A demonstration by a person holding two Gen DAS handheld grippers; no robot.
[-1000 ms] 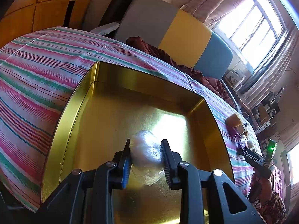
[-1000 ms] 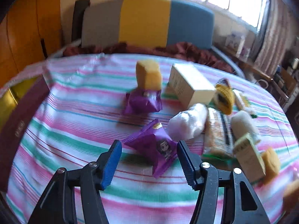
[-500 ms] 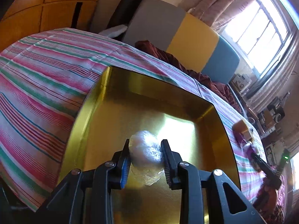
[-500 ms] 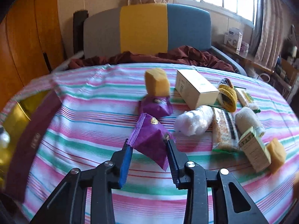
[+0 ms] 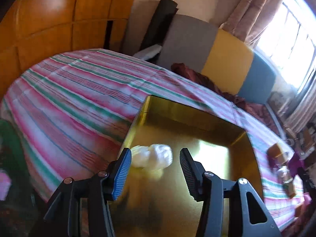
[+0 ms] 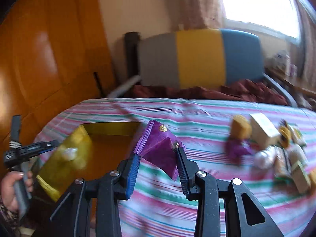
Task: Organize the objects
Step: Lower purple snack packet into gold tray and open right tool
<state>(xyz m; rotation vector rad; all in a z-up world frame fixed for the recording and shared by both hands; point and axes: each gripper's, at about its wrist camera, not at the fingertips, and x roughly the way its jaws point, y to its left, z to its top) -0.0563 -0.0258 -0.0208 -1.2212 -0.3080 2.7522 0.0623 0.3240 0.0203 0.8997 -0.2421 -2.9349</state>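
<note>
The left gripper (image 5: 155, 159) hung over the gold tray (image 5: 189, 116), its jaws opening, with a white wrapped bundle (image 5: 152, 156) between them. The bundle lay on the tray floor near the tray's left wall; it sat close against the blue left pad, and whether it touched that pad could not be told, while a clear gap separated it from the right pad.

The right gripper (image 6: 157, 161) was clamped narrow on a purple packet (image 6: 158, 150), which was raised above the striped cloth (image 6: 207, 130) just right of the tray (image 6: 110, 128). In the right wrist view the bundle (image 6: 69, 152) showed as a pale blur inside the tray, toward its near left side, with the left gripper's dark body and a hand (image 6: 9, 187) on its handle at the tray's left.

Well right of the tray lay the remaining items in a blurred cluster: a yellow block (image 6: 241, 128), a cream box (image 6: 262, 130), a second purple packet (image 6: 237, 150) and several wrapped snacks (image 6: 286, 158). Beyond the tray, past the far edge of the cloth, stood a chair back (image 6: 199, 59) in grey, yellow and blue panels, with dark red fabric (image 6: 217, 92) bunched at its base.
</note>
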